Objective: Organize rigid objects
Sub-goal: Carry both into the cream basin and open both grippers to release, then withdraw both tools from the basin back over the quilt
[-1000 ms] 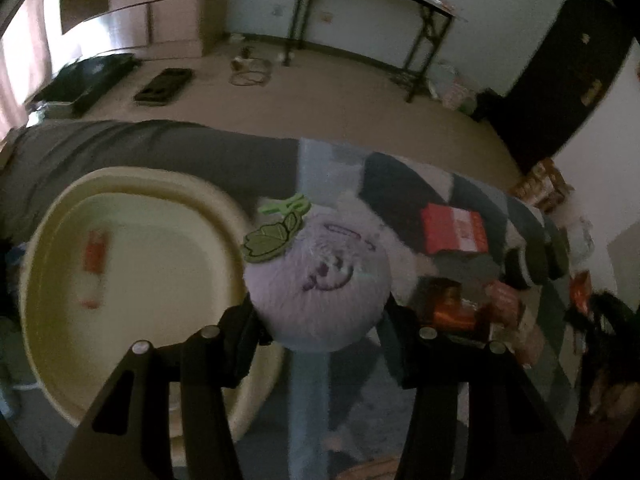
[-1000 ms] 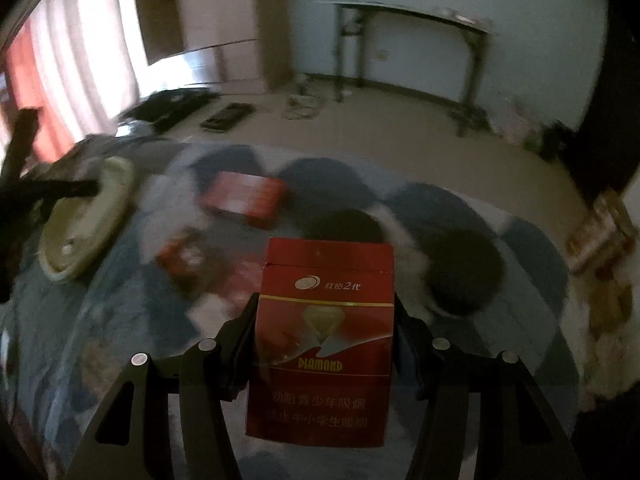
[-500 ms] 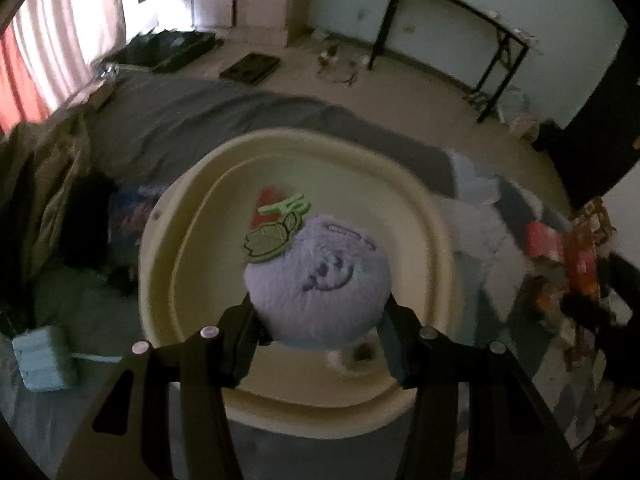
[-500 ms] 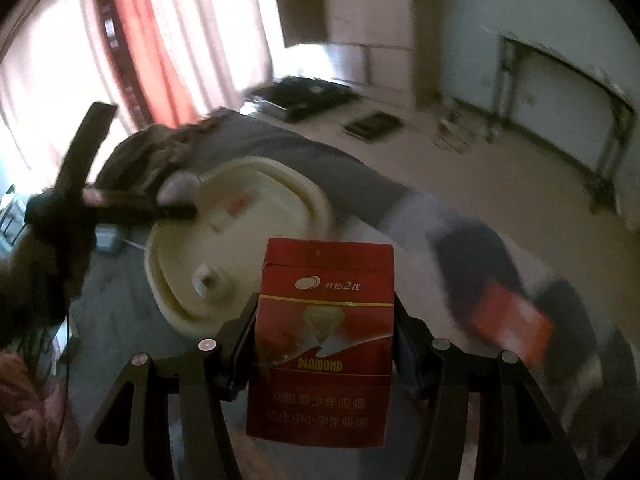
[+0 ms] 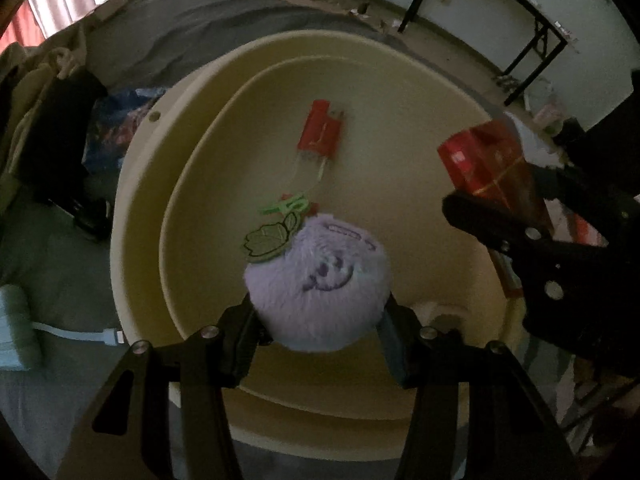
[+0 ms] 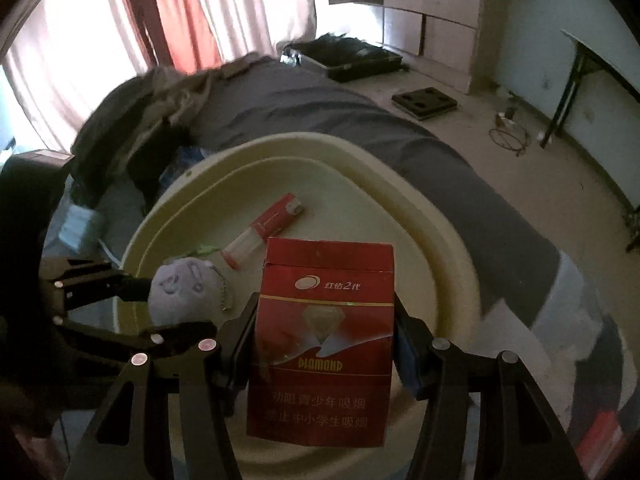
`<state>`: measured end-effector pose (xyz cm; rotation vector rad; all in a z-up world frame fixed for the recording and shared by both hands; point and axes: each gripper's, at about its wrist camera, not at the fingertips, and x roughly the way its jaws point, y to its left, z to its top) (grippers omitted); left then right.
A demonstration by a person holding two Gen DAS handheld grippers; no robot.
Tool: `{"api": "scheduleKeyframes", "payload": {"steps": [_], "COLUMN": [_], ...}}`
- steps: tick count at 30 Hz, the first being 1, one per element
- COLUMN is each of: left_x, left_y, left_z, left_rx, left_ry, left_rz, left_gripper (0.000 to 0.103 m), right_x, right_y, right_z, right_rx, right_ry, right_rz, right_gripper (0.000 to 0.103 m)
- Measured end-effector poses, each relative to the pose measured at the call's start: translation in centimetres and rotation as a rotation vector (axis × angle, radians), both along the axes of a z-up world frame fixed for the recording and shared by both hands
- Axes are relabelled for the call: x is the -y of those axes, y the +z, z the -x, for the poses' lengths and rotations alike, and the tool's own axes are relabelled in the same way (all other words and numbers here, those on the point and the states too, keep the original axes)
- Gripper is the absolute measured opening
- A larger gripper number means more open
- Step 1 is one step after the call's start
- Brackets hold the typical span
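Observation:
My left gripper (image 5: 318, 322) is shut on a round purple plush toy (image 5: 318, 280) with a stitched smile and a green leaf tag, held above the cream basin (image 5: 140, 184). My right gripper (image 6: 324, 340) is shut on a red cigarette box (image 6: 324, 344) marked DIAMOND, also over the basin (image 6: 452, 256). In the left wrist view the red box (image 5: 492, 164) and the right gripper come in from the right, over the basin's rim. In the right wrist view the plush toy (image 6: 180, 292) and left gripper sit at the left. A red lighter (image 5: 320, 134) lies on the basin floor.
The basin rests on a grey bedspread (image 6: 320, 96). A black object (image 5: 60, 128) and a blue packet (image 5: 112, 128) lie left of it, with a pale charger and cable (image 5: 16, 332). A heap of clothes (image 6: 160, 92), curtains, a suitcase (image 6: 348, 56) and a folding table stand beyond.
Both grippers swept left from the patterned blanket to above the basin, each keeping its hold. The left one sank closer to the basin floor, and the right gripper now shows in its view.

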<state>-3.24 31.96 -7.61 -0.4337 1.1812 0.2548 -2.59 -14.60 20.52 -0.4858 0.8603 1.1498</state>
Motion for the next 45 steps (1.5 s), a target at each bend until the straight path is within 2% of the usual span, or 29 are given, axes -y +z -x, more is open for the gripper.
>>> {"api": "scheduleKeyframes", "payload": {"steps": [9,14,17,19,20,21,23,24,29,33,38,40,41,44,45], "left_x": [1.3,1.4,0.8,0.5,0.6,0.8,1.3,1.4,2.8,7.0,16.0,18.9,20.0,21.5,21.8], "left_y": [0.0,-0.2,-0.3,-0.3,0.0,0.4,1.6,2.0,5.3,9.0,11.8,11.8,11.8,11.3,11.2], "left_z": [-1.0,-0.9,-0.6,0.2,0.7,1.1,1.8,1.9,1.6,-0.2,-3.4,-4.0,-4.3,-4.2,-4.3], "left_rx": [0.011,0.027,0.033,0.019,0.028,0.047,0.062,0.07,0.132,0.214,0.244,0.228,0.219,0.182,0.177], "left_ry": [-0.039,-0.025,-0.014,0.016,0.023,0.019,0.012,0.014,0.017,-0.066,-0.282,-0.372,-0.409,-0.448,-0.447], "left_rz": [-0.087,-0.086,-0.05,-0.035,-0.036,-0.041,-0.078,-0.082,-0.097,-0.077,-0.055,-0.022,-0.007,0.045,0.04], "left_gripper": [0.057,0.059,0.063,0.075,0.082,0.093,0.102,0.103,0.103,0.103,0.103,0.103,0.103,0.103,0.103], "right_x": [-3.5,-2.6,-1.2,0.5,1.1,2.1,4.6,5.8,15.0,24.1,35.1,40.3,41.6,48.1,49.9], "right_y": [-3.2,-3.1,-2.0,-0.6,0.0,0.7,2.6,3.5,7.8,9.9,9.9,8.7,8.3,5.7,4.9], "right_z": [-0.7,-1.0,-1.1,-1.7,-1.9,-2.2,-2.9,-3.1,-3.5,-2.8,-1.2,-0.5,-0.2,0.5,0.7], "right_rx": [0.027,-0.02,-0.013,-0.039,-0.052,-0.07,-0.088,-0.088,-0.083,-0.029,-0.003,-0.01,-0.021,-0.178,-0.203], "right_ry": [0.038,0.036,0.033,0.007,-0.003,-0.015,-0.05,-0.068,-0.158,-0.23,-0.368,-0.447,-0.463,-0.559,-0.591], "right_rz": [0.087,0.023,-0.017,-0.082,-0.105,-0.138,-0.19,-0.202,-0.267,-0.223,-0.144,-0.161,-0.175,-0.275,-0.27], "right_gripper": [0.058,0.059,0.071,0.093,0.098,0.103,0.103,0.103,0.103,0.103,0.103,0.103,0.103,0.103,0.103]}}
